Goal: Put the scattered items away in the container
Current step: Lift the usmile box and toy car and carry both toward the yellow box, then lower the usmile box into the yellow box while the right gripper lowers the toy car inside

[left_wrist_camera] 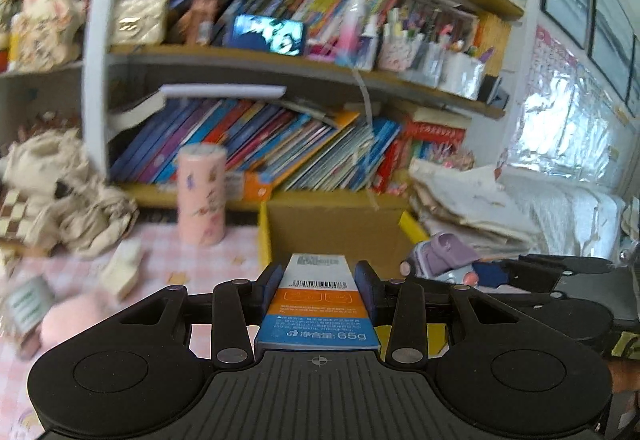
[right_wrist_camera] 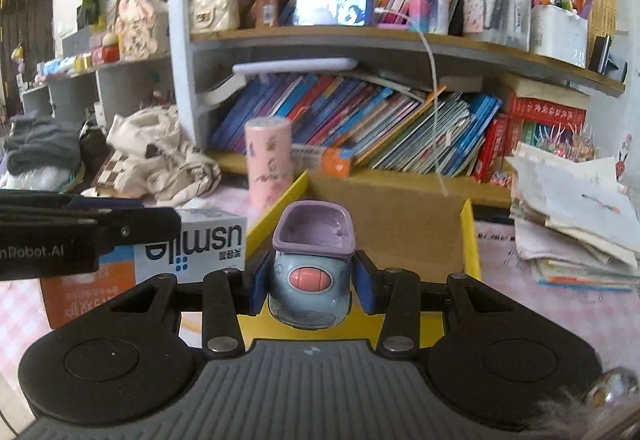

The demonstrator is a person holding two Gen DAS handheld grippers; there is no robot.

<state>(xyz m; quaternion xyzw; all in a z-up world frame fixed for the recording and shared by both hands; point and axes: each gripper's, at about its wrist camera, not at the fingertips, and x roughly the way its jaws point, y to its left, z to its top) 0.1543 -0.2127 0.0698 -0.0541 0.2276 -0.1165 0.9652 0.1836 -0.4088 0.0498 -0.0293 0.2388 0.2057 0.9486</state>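
Cardboard box (right_wrist_camera: pixel 384 224) with yellow flaps is sitting open on the pink checked tablecloth (right_wrist_camera: pixel 560 304), just ahead of both my grippers. My left gripper (left_wrist_camera: pixel 320 274) is clamping a toothpaste carton (left_wrist_camera: pixel 316 304); my right gripper (right_wrist_camera: pixel 310 280) is pinching a toy car (right_wrist_camera: pixel 310 264).

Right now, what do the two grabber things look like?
Both are matte black plastic. Each has a ribbed grey-black deck, two big round discs at the sides, and link bars with silver rivets. The left gripper and right gripper have dark blue finger pads. The left one's side carries white lettering. No cables or sleeves show.
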